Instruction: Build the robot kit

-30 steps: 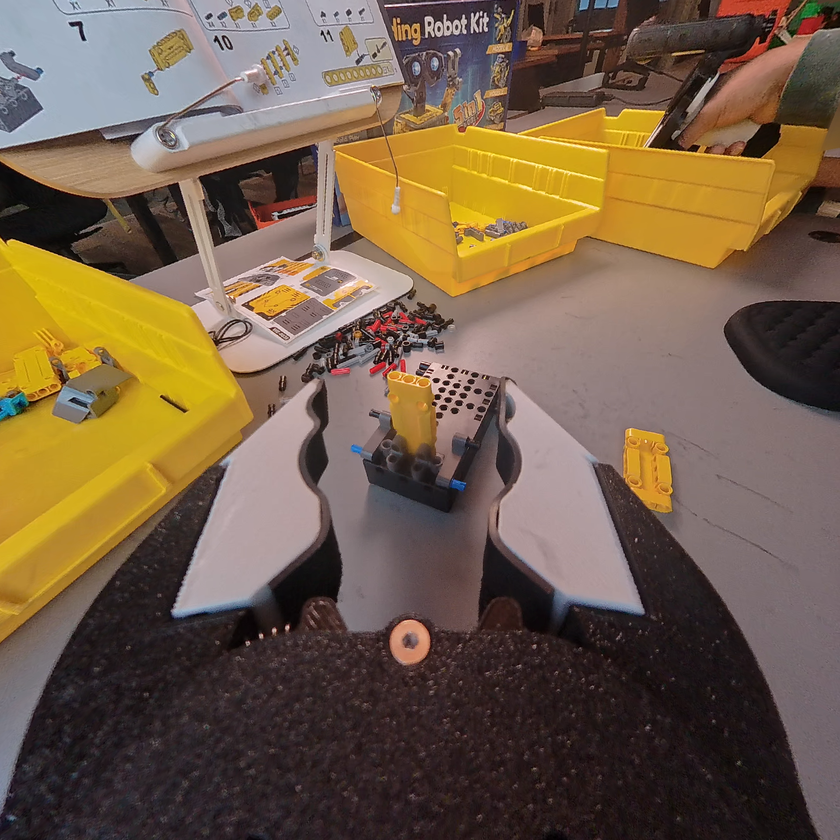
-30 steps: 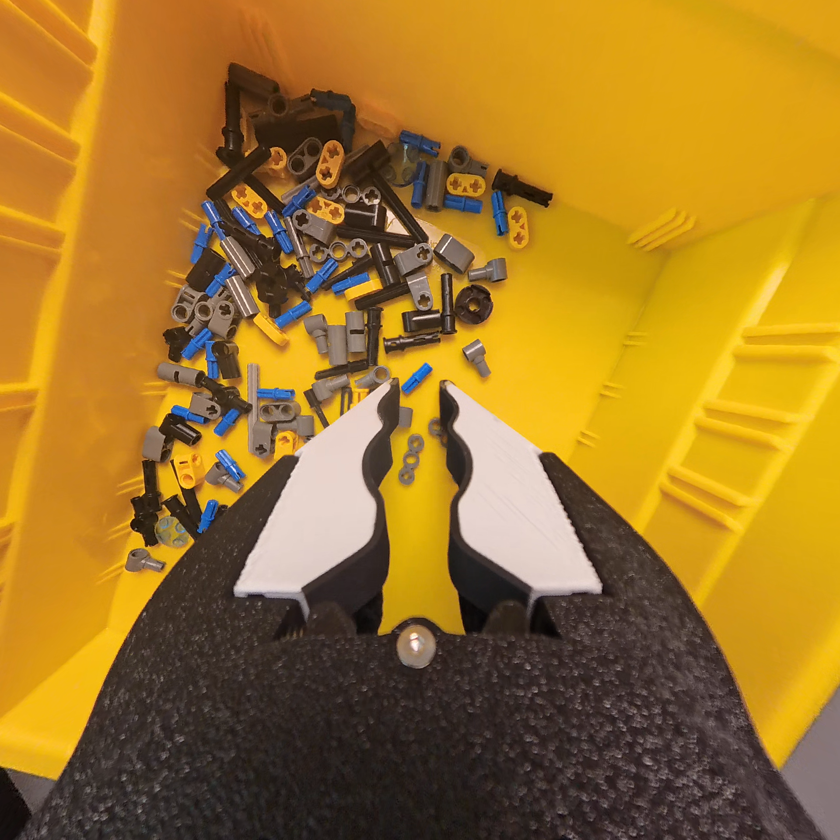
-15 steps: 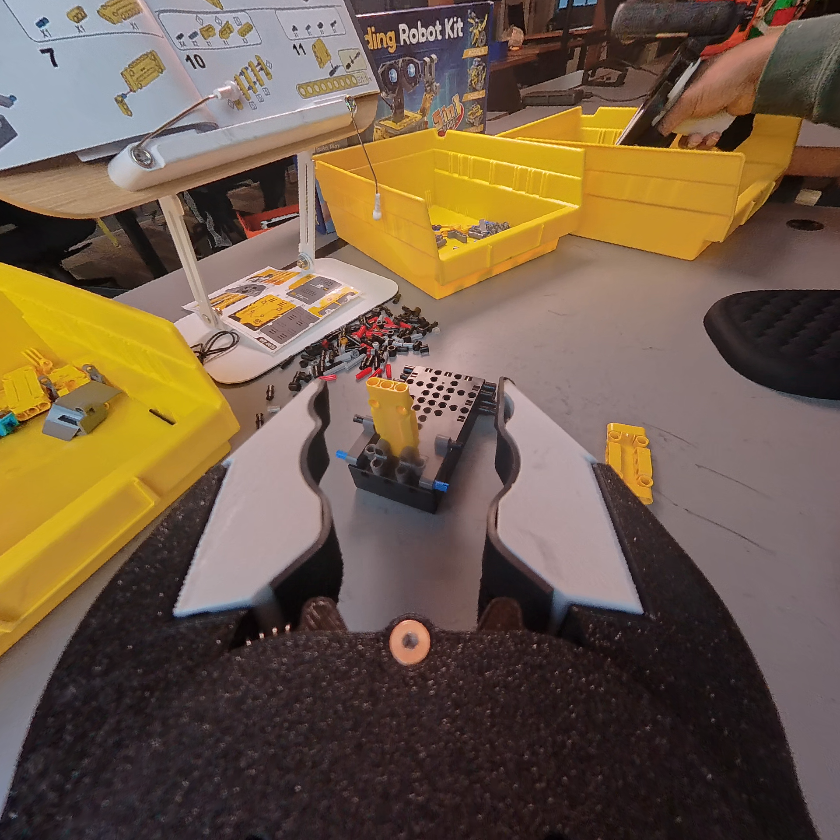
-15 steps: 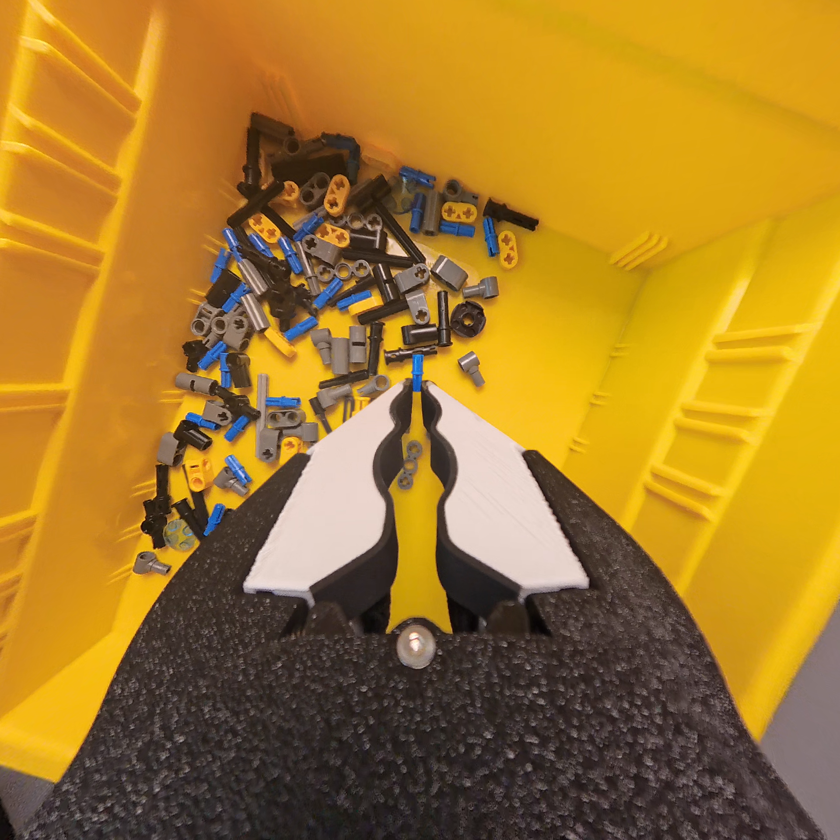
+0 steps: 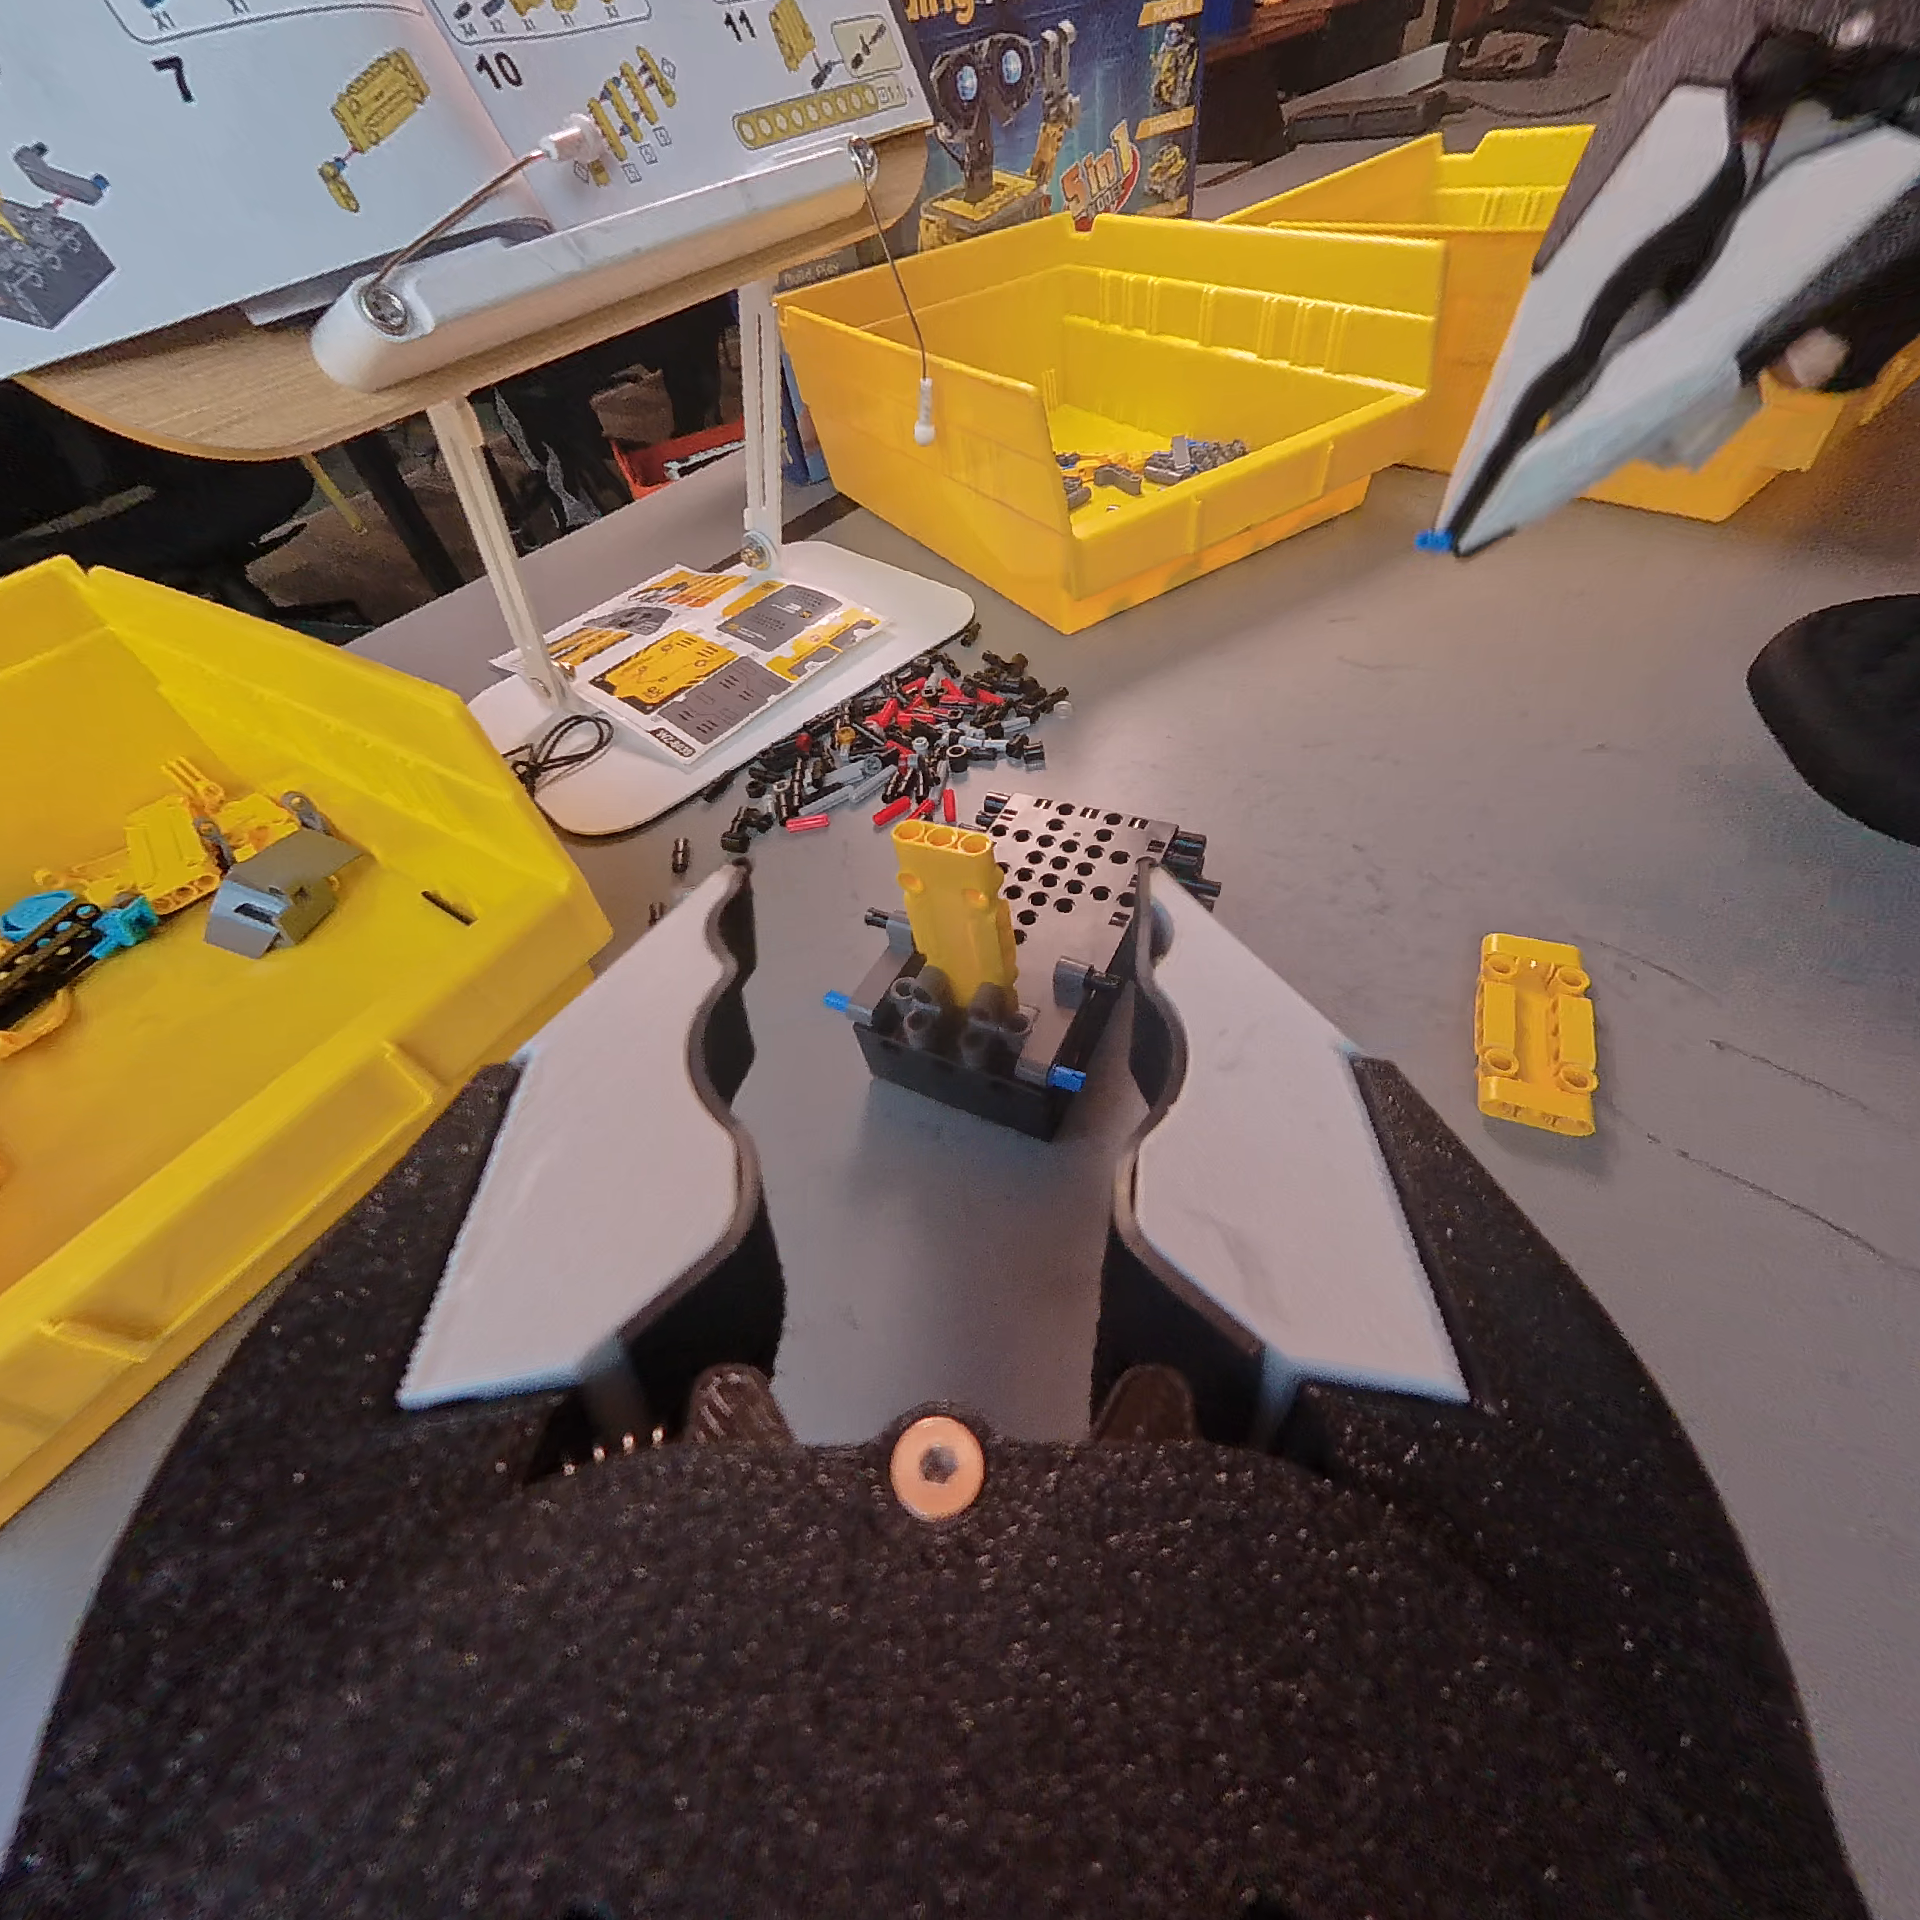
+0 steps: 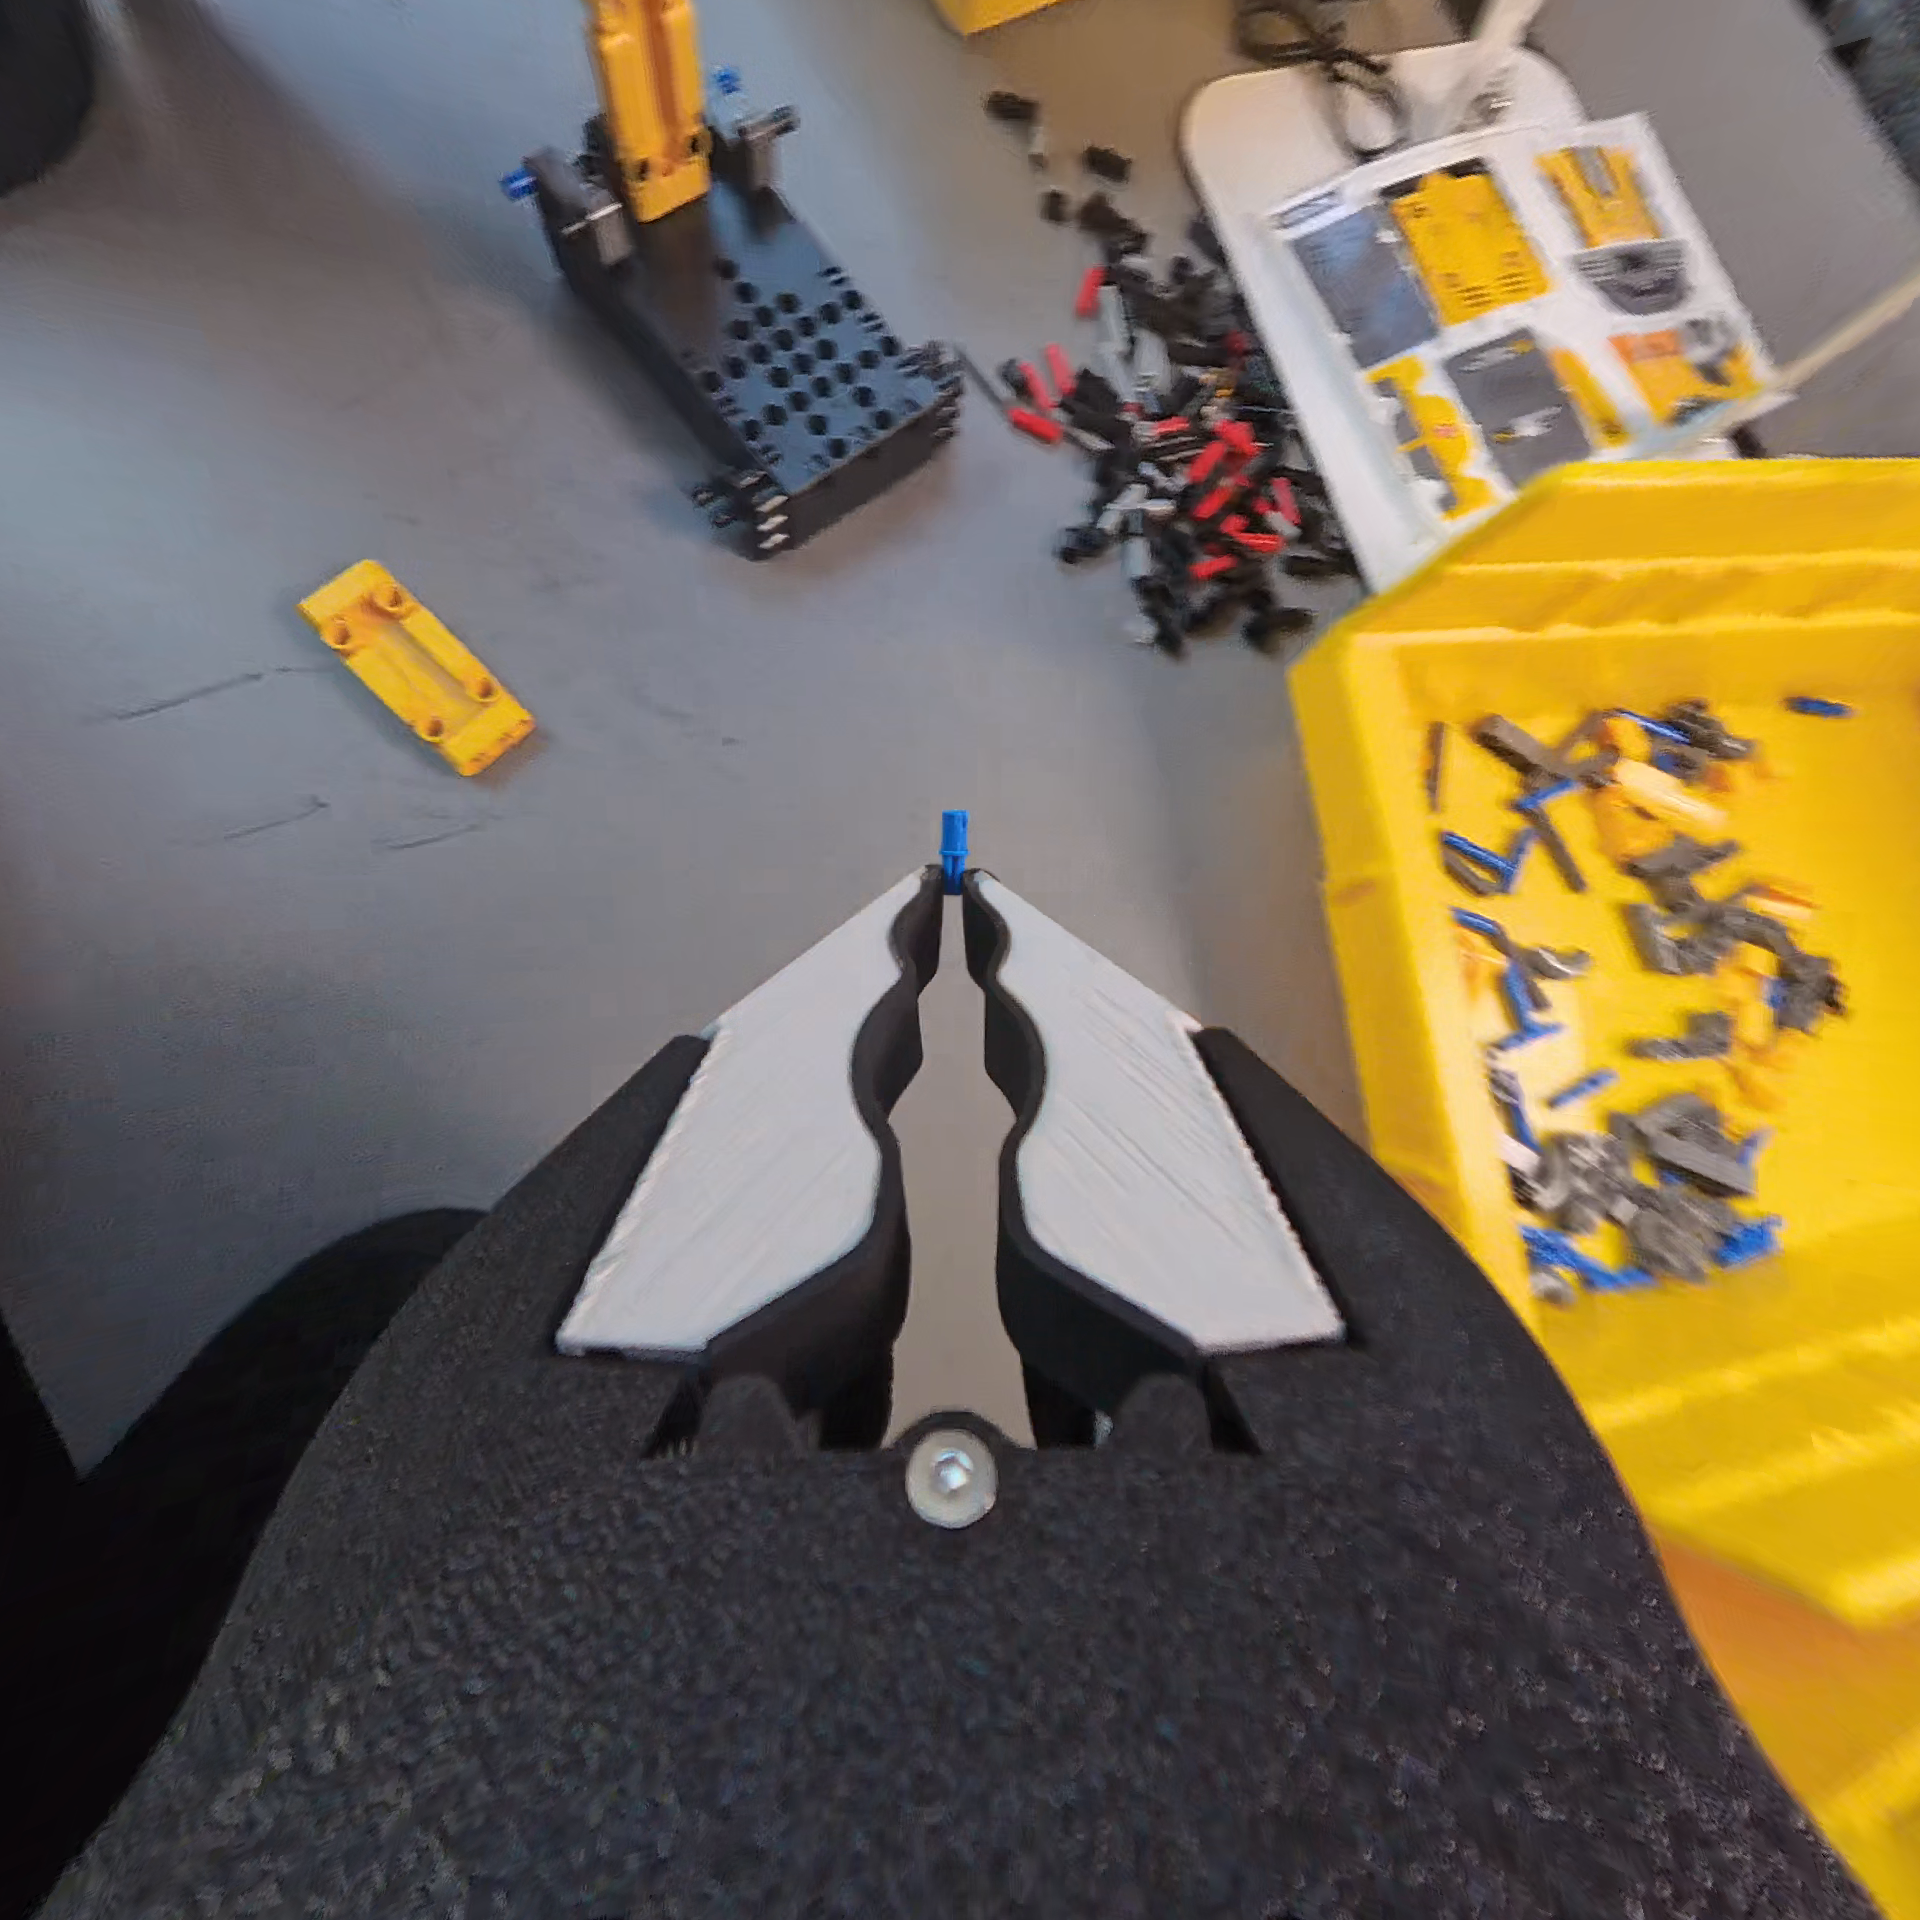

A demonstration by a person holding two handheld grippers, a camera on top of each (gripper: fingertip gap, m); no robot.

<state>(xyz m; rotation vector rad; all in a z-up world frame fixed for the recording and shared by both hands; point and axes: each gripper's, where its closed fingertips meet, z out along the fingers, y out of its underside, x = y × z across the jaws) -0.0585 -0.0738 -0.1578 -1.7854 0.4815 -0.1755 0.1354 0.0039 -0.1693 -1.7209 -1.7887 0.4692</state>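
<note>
My left gripper (image 5: 940, 883) is open, its fingers either side of a black perforated block (image 5: 1049, 914) with an upright yellow piece (image 5: 951, 904) plugged into its near end. The block stands on the grey table and also shows in the right wrist view (image 6: 758, 353). My right gripper (image 6: 948, 876) is shut on a small blue pin (image 6: 953, 836) and holds it above the table. It also shows at the upper right of the left wrist view (image 5: 1449, 540), with the pin's tip (image 5: 1431, 538) sticking out.
A loose yellow plate (image 5: 1536, 1029) lies right of the block. A pile of small black and red pins (image 5: 904, 743) lies behind it. Yellow bins stand at left (image 5: 343, 1049) and at the back (image 5: 1132, 561). A white stand (image 5: 758, 717) holds an instruction sheet. A black pad (image 5: 1849, 707) lies at right. My right fingertips sit around 20 centimetres from my left ones. My left gripper's tips are some 8 centimetres from the black perforated block (image 5: 1049, 914). It is also in sight in the right wrist view (image 6: 736, 309).
My right gripper closed on a blue pin in the far yellow bin, lifted it out and swung over the table toward the block. My left gripper stayed open around the block.
</note>
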